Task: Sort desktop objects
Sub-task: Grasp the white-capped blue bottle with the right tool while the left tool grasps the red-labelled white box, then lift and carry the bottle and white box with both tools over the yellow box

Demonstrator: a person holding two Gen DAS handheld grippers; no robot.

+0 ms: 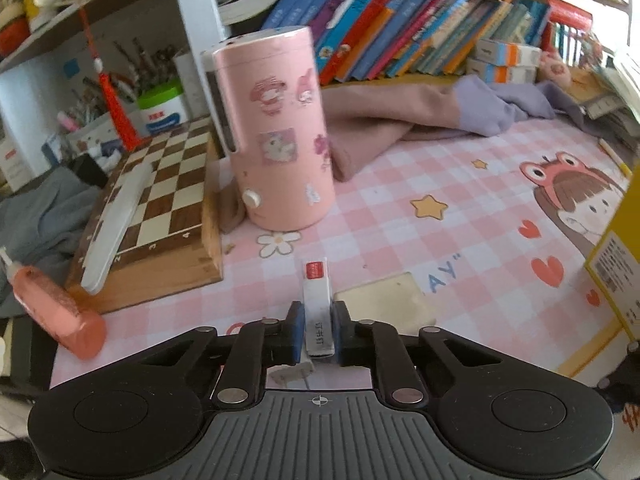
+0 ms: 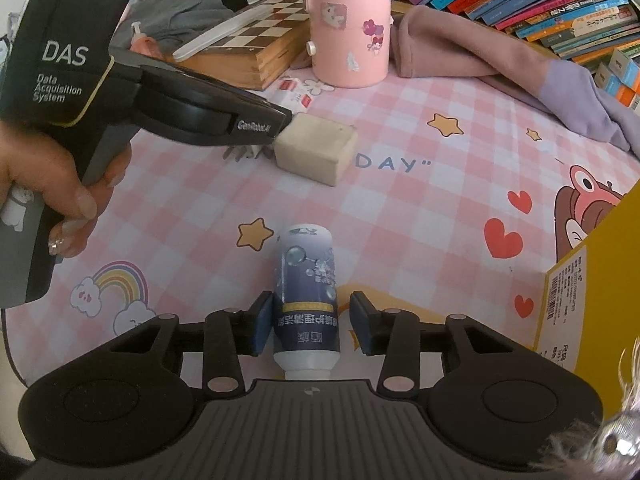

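Note:
In the left wrist view my left gripper (image 1: 319, 314) is shut on a small white box (image 1: 316, 280) with a red label at its far end. Both blue pads press on its long sides, and the box sticks out forward over the pink checked mat (image 1: 460, 208). A beige block (image 1: 384, 300) lies just right of it. In the right wrist view a small blue-and-white bottle (image 2: 306, 276) lies on its side between the fingers of my right gripper (image 2: 312, 304). That gripper is open, with a clear gap at the right pad. A hand (image 2: 60, 184) holds the left gripper's body (image 2: 192, 108) at the upper left.
A tall pink cylinder with stickers (image 1: 276, 128) stands behind the box, beside a wooden chessboard (image 1: 160, 200). A pinkish cloth (image 1: 400, 120) and a row of books (image 1: 400, 20) fill the back. A yellow carton (image 2: 592, 288) stands at the right edge. An orange bottle (image 1: 52, 312) lies at left.

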